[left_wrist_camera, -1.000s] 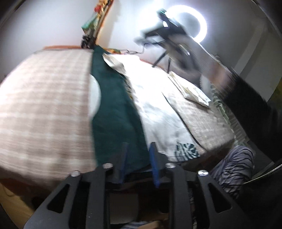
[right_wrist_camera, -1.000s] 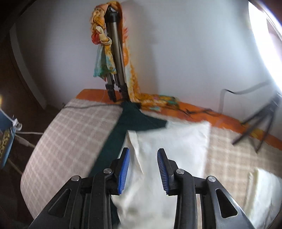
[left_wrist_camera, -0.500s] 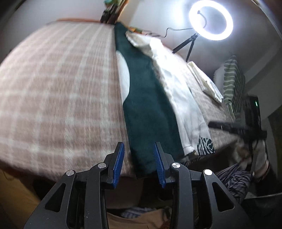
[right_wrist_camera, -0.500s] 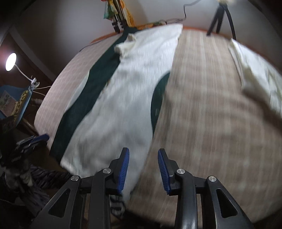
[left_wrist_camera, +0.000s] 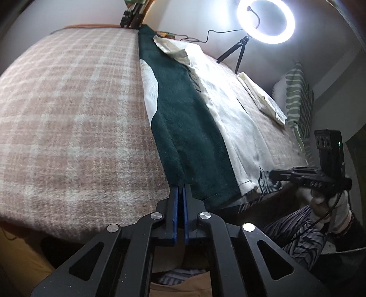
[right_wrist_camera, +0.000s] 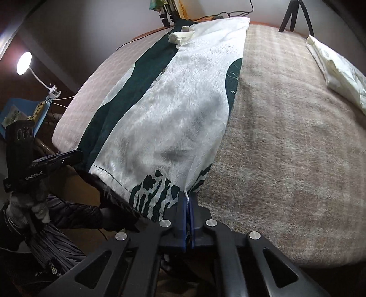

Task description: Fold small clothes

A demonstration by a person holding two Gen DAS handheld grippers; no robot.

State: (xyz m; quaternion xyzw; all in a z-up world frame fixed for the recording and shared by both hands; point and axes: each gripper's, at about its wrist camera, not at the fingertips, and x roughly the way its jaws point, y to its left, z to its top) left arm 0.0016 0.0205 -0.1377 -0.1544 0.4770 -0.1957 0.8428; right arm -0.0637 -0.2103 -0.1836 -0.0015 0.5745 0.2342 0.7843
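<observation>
A long green and white garment [left_wrist_camera: 187, 128] lies lengthwise on the plaid blanket [left_wrist_camera: 68, 118], its hem at the near bed edge. My left gripper [left_wrist_camera: 180, 189] is shut on the dark green near-left corner of the hem. My right gripper [right_wrist_camera: 188, 197] is shut on the white near-right corner with the green print [right_wrist_camera: 155, 189]. The garment also shows in the right wrist view [right_wrist_camera: 173, 109]. Each gripper shows in the other's view: the right [left_wrist_camera: 274, 174], the left [right_wrist_camera: 77, 155].
A folded cream cloth [right_wrist_camera: 336, 70] lies on the blanket [right_wrist_camera: 286, 141] at the right. A lit ring light [left_wrist_camera: 265, 20] on a small tripod stands at the bed's far side. A striped pillow [left_wrist_camera: 297, 100] is at the right; a desk lamp [right_wrist_camera: 24, 62] at the left.
Both grippers came down to the near hem and closed: the left on the green corner, the right on the white printed corner. They were open half a second ago.
</observation>
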